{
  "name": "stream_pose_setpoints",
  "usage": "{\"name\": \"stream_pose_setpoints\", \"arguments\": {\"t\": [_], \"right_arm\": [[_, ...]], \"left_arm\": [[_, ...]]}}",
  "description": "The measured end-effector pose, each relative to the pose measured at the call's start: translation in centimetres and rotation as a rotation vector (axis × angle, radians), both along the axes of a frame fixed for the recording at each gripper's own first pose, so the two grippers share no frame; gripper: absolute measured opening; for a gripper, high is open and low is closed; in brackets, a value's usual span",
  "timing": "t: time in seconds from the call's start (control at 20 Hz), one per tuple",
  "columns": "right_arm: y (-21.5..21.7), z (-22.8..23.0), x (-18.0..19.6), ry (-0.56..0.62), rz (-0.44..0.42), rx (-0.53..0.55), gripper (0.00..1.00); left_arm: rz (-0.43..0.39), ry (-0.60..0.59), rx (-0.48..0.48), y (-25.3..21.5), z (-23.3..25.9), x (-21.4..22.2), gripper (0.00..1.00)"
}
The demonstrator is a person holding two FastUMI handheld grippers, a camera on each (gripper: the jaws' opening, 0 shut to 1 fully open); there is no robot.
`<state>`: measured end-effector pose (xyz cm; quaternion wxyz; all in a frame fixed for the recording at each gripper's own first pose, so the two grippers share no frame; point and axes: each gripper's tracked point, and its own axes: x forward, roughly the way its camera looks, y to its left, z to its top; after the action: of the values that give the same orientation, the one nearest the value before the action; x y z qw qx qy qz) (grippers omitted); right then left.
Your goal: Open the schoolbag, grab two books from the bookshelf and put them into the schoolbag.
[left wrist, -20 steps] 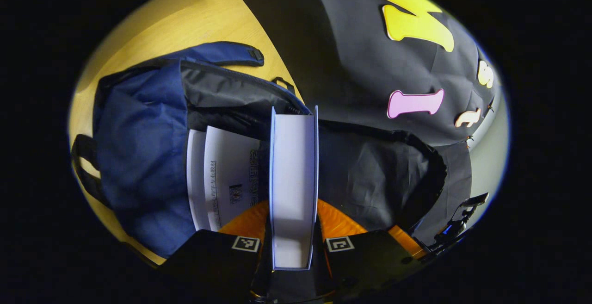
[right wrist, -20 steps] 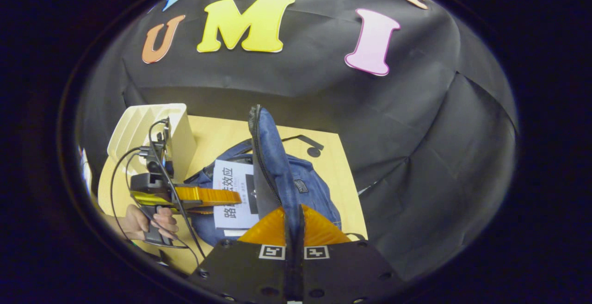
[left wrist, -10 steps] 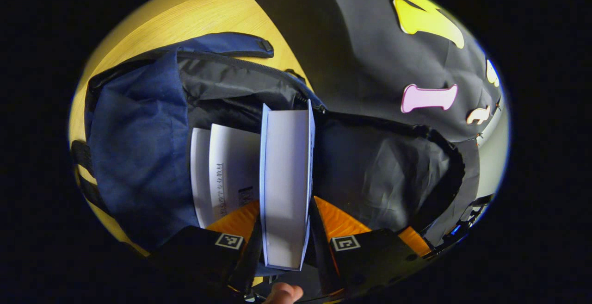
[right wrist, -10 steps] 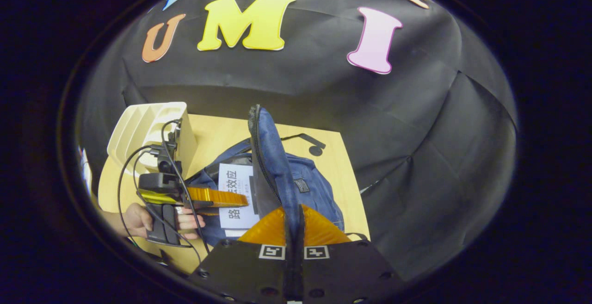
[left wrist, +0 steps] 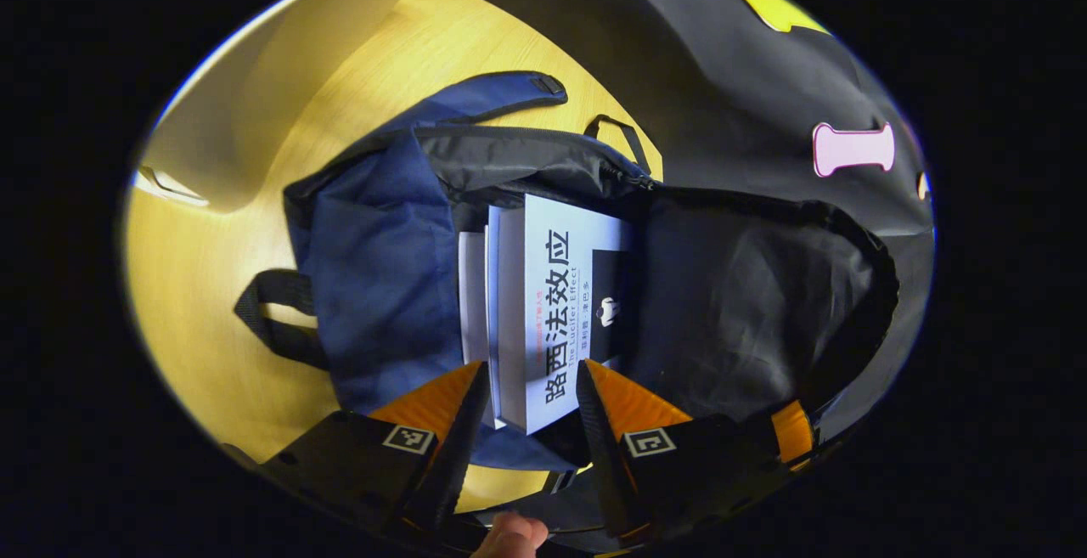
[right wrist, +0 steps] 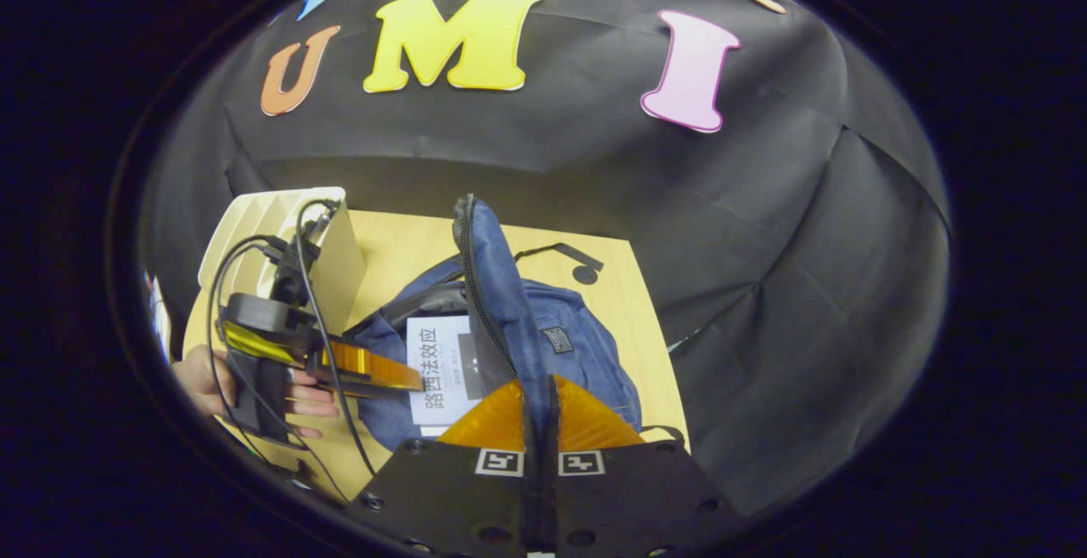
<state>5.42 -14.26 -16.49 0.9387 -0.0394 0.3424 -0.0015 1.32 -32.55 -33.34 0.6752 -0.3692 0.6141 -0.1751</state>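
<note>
Book [left wrist: 552, 312] has dropped out of the left tongs [left wrist: 528, 392] since half a second ago: then it stood on edge, pinched between the fingers; now it lies cover-up inside the schoolbag [left wrist: 382, 261], on top of a second white book [left wrist: 472, 286] whose edge shows beside it. Left tongs have backed off and their fingers stand spread apart with nothing between them, the book's near end just past the tips. A fingertip [left wrist: 509, 534] of the holding hand shows at the bottom of the left gripper view.

Schoolbag is dark blue with black lining, lying flat on the bench [left wrist: 212, 329], main compartment wide open. Its black inner flap [left wrist: 747, 303] is pulled up and away from the books. Shoulder strap [left wrist: 280, 316] trails on the bench beside the bag; top handle loop [left wrist: 616, 129] sits at the bag's far end.

In the right gripper view, the right tongs [right wrist: 539, 409] are closed tight on the blue edge of the bag's flap [right wrist: 497, 286], holding it upright. Left tongs [right wrist: 374, 367] show there too, hand [right wrist: 297, 388] on the grip, fingers pointing at the book's cover [right wrist: 446, 363].

White bookshelf rack [right wrist: 272, 244] stands at the bench's far left corner, behind the left tongs. Bag sits roughly mid-bench, toward the right edge.
</note>
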Motion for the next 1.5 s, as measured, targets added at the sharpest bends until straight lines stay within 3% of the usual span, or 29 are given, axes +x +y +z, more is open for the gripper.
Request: {"name": "stream_pose_setpoints", "arguments": {"t": [0.25,0.6,0.9,1.15,1.25,1.35,1.5], "right_arm": [[1.1,0.1,-0.4,-0.005,0.006,0.019,0.0],[4.0,0.0,-1.1,-0.006,0.03,0.052,0.0],[7.3,-0.6,-1.7,0.022,0.046,0.098,0.0],[9.2,-1.3,-2.2,0.041,0.028,0.107,0.01],[10.1,-1.5,-2.4,0.049,0.032,0.12,0.02],[11.4,-1.4,-2.9,0.05,0.048,0.138,0.14],[13.2,-0.8,-3.6,0.036,0.073,0.171,0.2]], "left_arm": [[-0.041,-0.219,0.173,5.2,5.4,0.5,0.66],[0.002,-0.474,0.377,13.6,13.1,2.6,0.66],[0.075,-0.663,0.56,22.2,18.3,2.8,0.66],[0.185,-0.813,0.669,27.8,23.4,3.1,0.66],[0.215,-0.855,0.717,30.4,24.8,2.9,0.66],[0.243,-0.899,0.754,32.3,25.6,2.4,0.66],[0.281,-0.953,0.772,33.9,27.3,1.4,0.68]]}}
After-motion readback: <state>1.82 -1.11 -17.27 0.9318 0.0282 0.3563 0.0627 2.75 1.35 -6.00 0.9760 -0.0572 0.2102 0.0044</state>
